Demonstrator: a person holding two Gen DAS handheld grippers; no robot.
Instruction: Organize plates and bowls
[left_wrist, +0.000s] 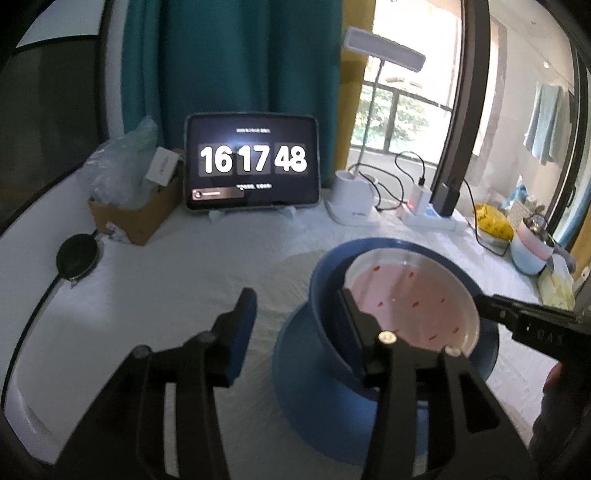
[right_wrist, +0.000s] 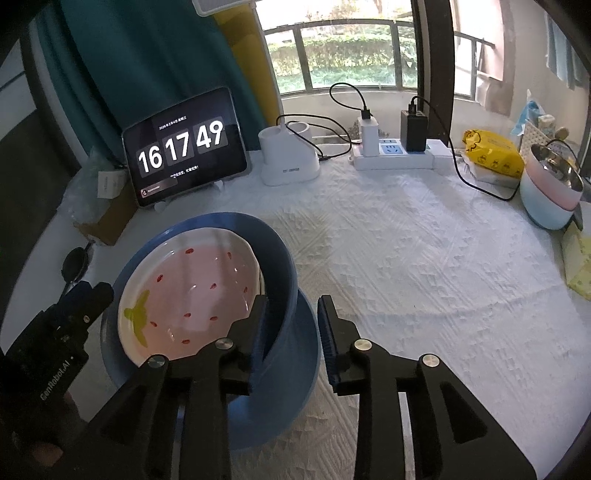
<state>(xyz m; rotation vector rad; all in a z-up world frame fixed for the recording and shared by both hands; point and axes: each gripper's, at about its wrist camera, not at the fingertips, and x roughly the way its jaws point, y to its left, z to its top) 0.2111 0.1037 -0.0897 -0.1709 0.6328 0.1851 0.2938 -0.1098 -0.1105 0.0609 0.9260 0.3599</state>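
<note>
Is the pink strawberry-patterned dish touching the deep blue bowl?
Touching: in the right wrist view the pink dish sits nested inside the blue bowl, rim against its wall.

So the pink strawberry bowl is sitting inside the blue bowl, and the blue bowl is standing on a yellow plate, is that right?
Not quite: the plate under the blue bowl is blue, not yellow. The right wrist view shows it. The pink strawberry bowl does sit inside the blue bowl.
</note>
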